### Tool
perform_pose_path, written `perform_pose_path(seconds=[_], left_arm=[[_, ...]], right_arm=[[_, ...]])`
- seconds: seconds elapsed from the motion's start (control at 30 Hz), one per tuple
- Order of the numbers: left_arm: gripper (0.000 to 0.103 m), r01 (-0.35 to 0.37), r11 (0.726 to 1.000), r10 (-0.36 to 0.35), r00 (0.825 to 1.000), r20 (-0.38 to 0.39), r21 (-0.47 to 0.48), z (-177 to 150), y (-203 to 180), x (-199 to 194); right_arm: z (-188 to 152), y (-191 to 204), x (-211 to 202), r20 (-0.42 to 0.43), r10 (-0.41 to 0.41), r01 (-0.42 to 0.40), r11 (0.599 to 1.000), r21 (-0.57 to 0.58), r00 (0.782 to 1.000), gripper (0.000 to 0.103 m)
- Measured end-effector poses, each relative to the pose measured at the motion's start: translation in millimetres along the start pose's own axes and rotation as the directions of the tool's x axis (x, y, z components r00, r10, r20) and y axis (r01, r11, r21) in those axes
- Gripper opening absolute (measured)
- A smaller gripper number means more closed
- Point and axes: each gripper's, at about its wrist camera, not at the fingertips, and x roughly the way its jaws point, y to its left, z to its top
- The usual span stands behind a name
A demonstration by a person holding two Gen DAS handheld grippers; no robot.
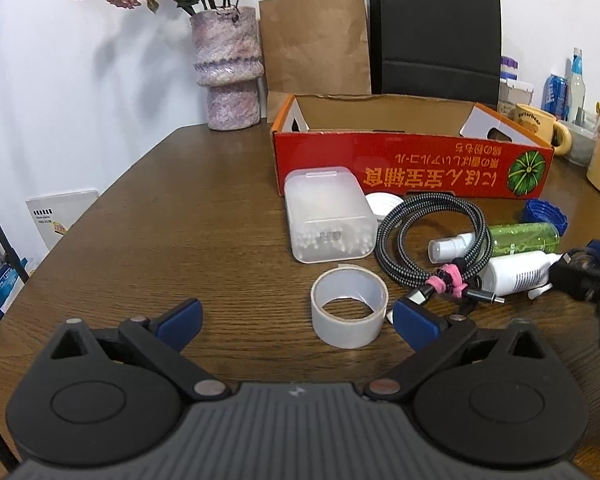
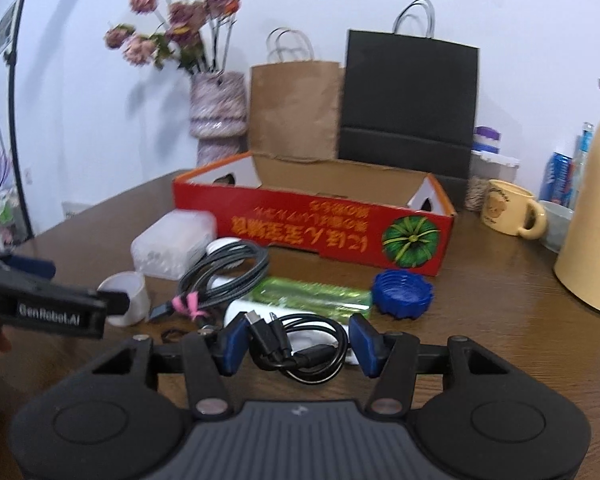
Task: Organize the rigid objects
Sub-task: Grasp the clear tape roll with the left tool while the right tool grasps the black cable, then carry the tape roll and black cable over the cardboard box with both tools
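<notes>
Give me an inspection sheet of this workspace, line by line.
Surface: brown wooden table, crowded at the right half.
Job's things: red cardboard box with nothing seen inside; cotton swab case, tape roll, green spray bottle, white bottle, blue cap lying in front of it.
Clutter: yellow mug, cream jug, cans and bottles at far right.
Grippers: left gripper open, beside the tape roll; right gripper open, fingers either side of the black cable.
Cables: braided cable coiled with pink tie; black cable coiled.
Surroundings: vase of dried flowers, brown bag, black bag, white wall.
</notes>
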Motion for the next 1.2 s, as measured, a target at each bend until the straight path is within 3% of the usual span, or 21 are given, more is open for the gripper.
perform_pose_path(seconds=[0.17, 0.27, 0.43, 0.5, 0.53, 1.2], left_arm=[[0.103, -0.004, 1.000, 0.004, 1.000, -0.003, 0.007, 2, -4, 7], [0.095, 0.005, 1.000, -0.005, 1.000, -0.007, 0.009, 3, -7, 11], [0.069, 0.043, 0.999, -0.043, 0.999, -0.013, 0.016, 4, -10, 15], [0.049, 0.060, 0.998, -0.060, 0.998, -0.020, 0.008, 3, -10, 15], [0.044, 0.066, 0.998, -0.066, 0.997, -0.026, 0.003, 2, -9, 16], [0.044, 0.021, 1.000, -0.020, 0.998, 0.062, -0.021, 6, -4, -5]], right_arm=[[1, -8, -2, 0.011, -0.012, 0.012, 1.000, 0.029, 1.000, 0.053], [1, -10, -2, 0.014, -0.013, 0.013, 0.999, 0.033, 1.000, 0.053], [0, -9, -2, 0.014, -0.013, 0.013, 0.999, 0.031, 1.000, 0.053], [0, -9, -1, 0.014, -0.012, 0.012, 0.999, 0.032, 1.000, 0.053], [0, -9, -2, 0.014, -0.013, 0.012, 0.999, 0.031, 1.000, 0.053], [2, -6, -3, 0.022, -0.007, 0.006, 1.000, 0.021, 1.000, 0.053]])
